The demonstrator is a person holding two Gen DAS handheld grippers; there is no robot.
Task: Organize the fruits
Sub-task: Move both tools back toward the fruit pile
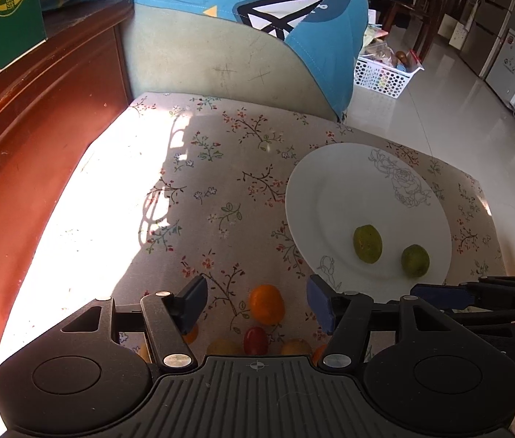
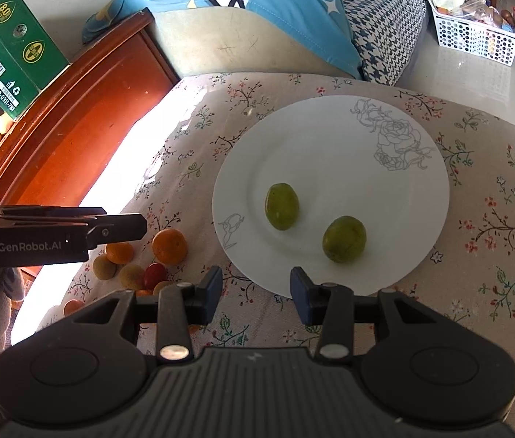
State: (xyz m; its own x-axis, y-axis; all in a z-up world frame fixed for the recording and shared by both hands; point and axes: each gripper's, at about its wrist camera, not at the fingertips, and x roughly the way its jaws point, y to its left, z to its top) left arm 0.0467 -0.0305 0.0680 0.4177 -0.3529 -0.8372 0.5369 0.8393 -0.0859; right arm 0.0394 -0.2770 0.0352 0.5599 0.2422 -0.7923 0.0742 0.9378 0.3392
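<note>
A white plate (image 1: 348, 189) (image 2: 330, 146) lies on the floral cloth and holds two green fruits (image 1: 367, 244) (image 2: 281, 206), the second one (image 1: 415, 260) (image 2: 343, 239) to the right. A pile of small fruits lies left of the plate: an orange one (image 1: 266, 303) (image 2: 169, 245), a red one (image 1: 255, 340) (image 2: 154, 275) and yellowish ones (image 2: 130, 275). My left gripper (image 1: 257, 304) is open and empty, its fingers either side of the orange fruit. My right gripper (image 2: 256, 294) is open and empty over the plate's near rim.
A red-brown wooden cabinet (image 1: 38, 138) (image 2: 75, 127) with a green box (image 2: 9, 54) borders the left. A blue cushion (image 2: 275, 11) and sofa stand behind. A white basket (image 2: 476, 33) sits on the tiled floor at the right.
</note>
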